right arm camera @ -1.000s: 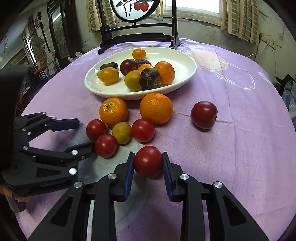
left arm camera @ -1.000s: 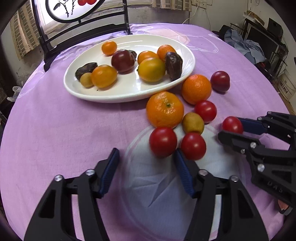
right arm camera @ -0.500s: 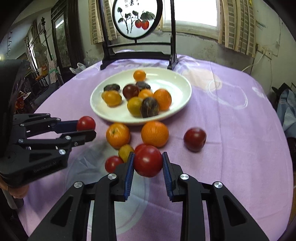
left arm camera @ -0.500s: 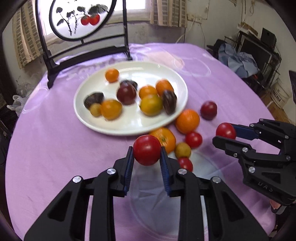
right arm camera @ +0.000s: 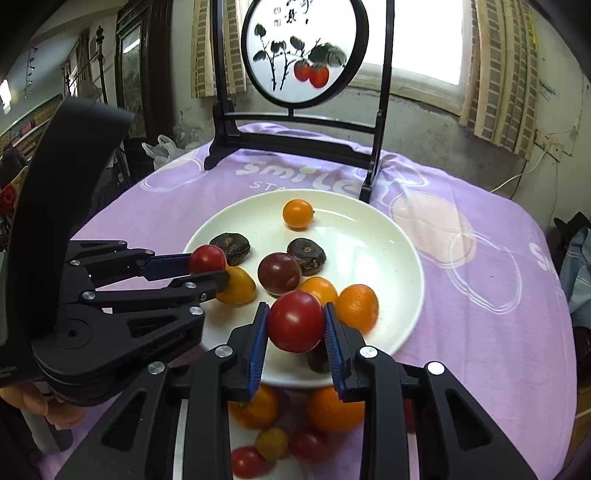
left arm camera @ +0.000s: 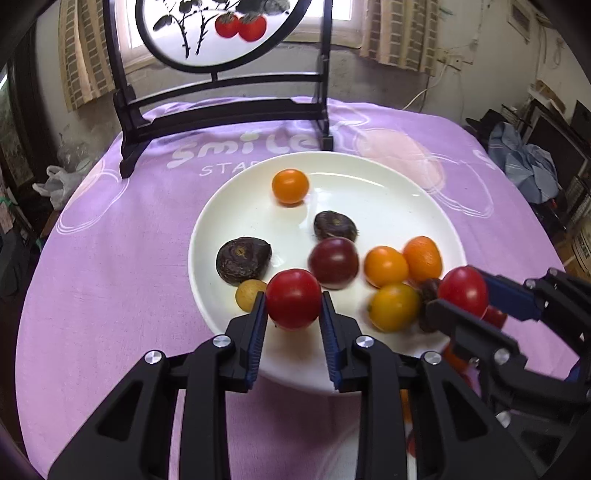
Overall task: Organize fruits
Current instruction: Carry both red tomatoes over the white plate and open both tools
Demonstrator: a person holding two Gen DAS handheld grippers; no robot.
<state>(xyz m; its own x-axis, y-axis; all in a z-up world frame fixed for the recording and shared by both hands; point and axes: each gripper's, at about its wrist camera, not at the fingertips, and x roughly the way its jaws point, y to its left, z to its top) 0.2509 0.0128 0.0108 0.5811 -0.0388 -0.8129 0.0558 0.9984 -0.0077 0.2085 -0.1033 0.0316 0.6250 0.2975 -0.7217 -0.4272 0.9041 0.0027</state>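
Observation:
My left gripper [left arm camera: 293, 314] is shut on a red tomato [left arm camera: 293, 298], held above the near rim of the white plate [left arm camera: 388, 192]. My right gripper [right arm camera: 295, 326] is shut on a second red tomato [right arm camera: 295, 320], also over the plate's [right arm camera: 388, 236] near edge. Each gripper shows in the other's view: the right one [left arm camera: 463, 295] at the right, the left one [right arm camera: 207, 264] at the left. The plate holds several orange, yellow and dark fruits. Two oranges [right arm camera: 334, 408] and several small tomatoes [right arm camera: 245, 461] lie on the cloth below the right gripper.
The round table wears a purple cloth [left arm camera: 110, 258]. A black wooden stand with a round painted screen [left arm camera: 221, 33] rises behind the plate. A hand [right arm camera: 33, 402] grips the left tool. Clutter and cloth lie off the table's right side [left arm camera: 528, 166].
The left gripper closed on a red tomato and lifted it. Both grippers then rose and moved forward from the loose fruit to over the plate, each carrying its tomato.

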